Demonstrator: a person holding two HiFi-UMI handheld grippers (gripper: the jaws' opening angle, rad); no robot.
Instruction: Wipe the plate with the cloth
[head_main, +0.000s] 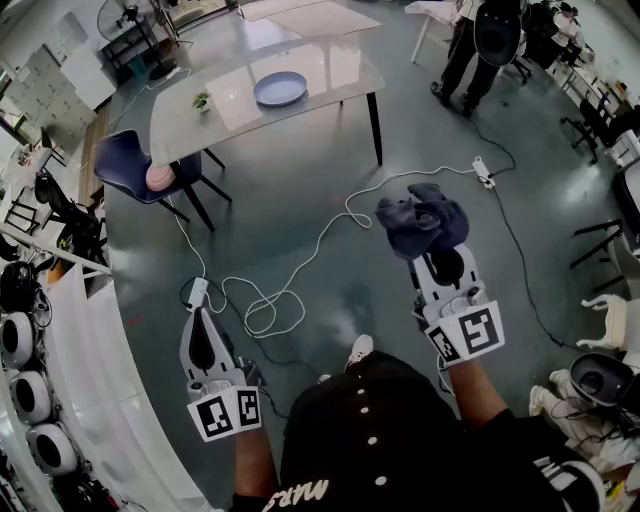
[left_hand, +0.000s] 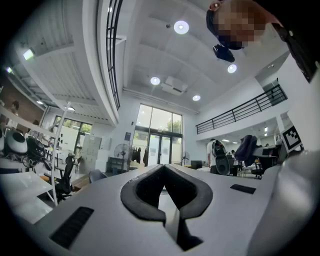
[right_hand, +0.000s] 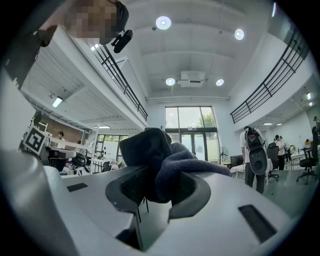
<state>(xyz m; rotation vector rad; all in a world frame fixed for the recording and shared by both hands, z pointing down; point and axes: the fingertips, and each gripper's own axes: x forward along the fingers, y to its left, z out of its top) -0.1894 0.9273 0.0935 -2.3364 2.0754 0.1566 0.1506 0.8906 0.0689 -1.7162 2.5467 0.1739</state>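
Cloth (head_main: 420, 222) sits bunched up, squeezed tight in the right gripper (head_main: 437, 262); left gripper (head_main: 199, 322) is closed on nothing; far off, the blue plate (head_main: 280, 88) lies on the table (head_main: 335, 65); the floppy cloth might slip out on the way there.

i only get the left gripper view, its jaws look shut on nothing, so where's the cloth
Observer: The right gripper is shut on the cloth, a dark bundle bunched between its jaws.
Operator: ok and the plate, cant see it from here
Observer: The blue plate lies on the table ahead in the head view, well away from both grippers.
Operator: anything on the floor on the way
Observer: A white cable loops across the floor between the person and the table.
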